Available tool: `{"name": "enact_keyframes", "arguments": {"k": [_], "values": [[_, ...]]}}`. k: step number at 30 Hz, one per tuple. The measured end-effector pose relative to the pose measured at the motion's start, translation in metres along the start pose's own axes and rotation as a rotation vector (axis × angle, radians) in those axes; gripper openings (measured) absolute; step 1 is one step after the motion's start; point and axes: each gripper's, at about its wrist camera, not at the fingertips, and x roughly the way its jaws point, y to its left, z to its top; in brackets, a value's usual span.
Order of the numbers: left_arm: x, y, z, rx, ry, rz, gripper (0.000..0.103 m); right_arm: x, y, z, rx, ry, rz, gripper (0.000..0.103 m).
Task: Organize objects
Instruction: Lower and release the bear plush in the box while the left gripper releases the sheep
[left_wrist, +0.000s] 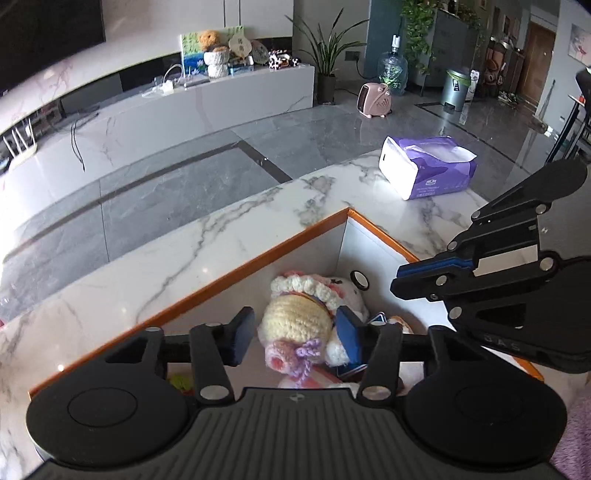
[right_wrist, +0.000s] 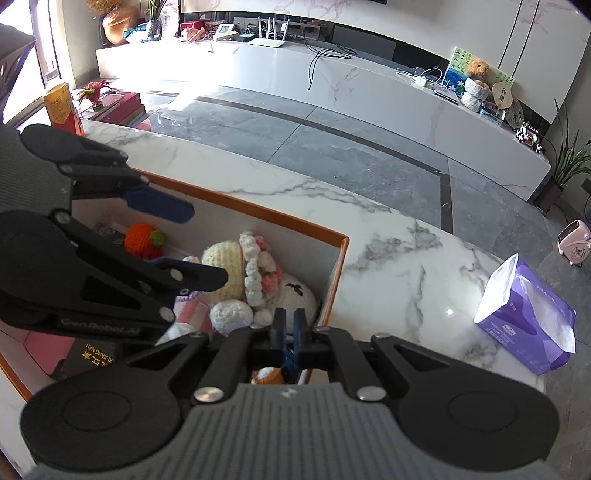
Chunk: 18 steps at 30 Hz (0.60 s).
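Left wrist view: crocheted doll between the parted jaws, inside the orange-rimmed box.

Left gripper straddles the crocheted doll, jaws at middling width; the left pad stands apart from the head, the right pad sits at its side, so no grip is established. The doll lies in the box near its far corner. Recommended: centre the head between both pads before closing, and avoid snagging the purple yarn. Right gripper, jaws shut on nothing visible, hovers over the same corner. Tissue pack stands well apart on the marble.
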Motion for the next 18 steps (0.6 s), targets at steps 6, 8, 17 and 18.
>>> {"name": "enact_keyframes", "arguments": {"k": [6, 8, 17, 18], "values": [[0.027, 0.003, -0.006, -0.084, 0.055, 0.026, 0.023, 0.006, 0.003, -0.005, -0.001, 0.016, 0.002, 0.003], [0.035, 0.005, -0.01, -0.095, 0.073, 0.054, 0.023, 0.005, 0.001, -0.007, -0.001, 0.019, -0.006, 0.003], [-0.015, 0.005, -0.023, -0.174, -0.043, 0.04, 0.025, -0.021, -0.004, -0.016, 0.05, -0.015, 0.034, 0.006], [-0.029, -0.001, -0.026, -0.163, -0.069, 0.033, 0.025, -0.029, -0.002, -0.018, 0.051, -0.029, 0.038, 0.007]]}}
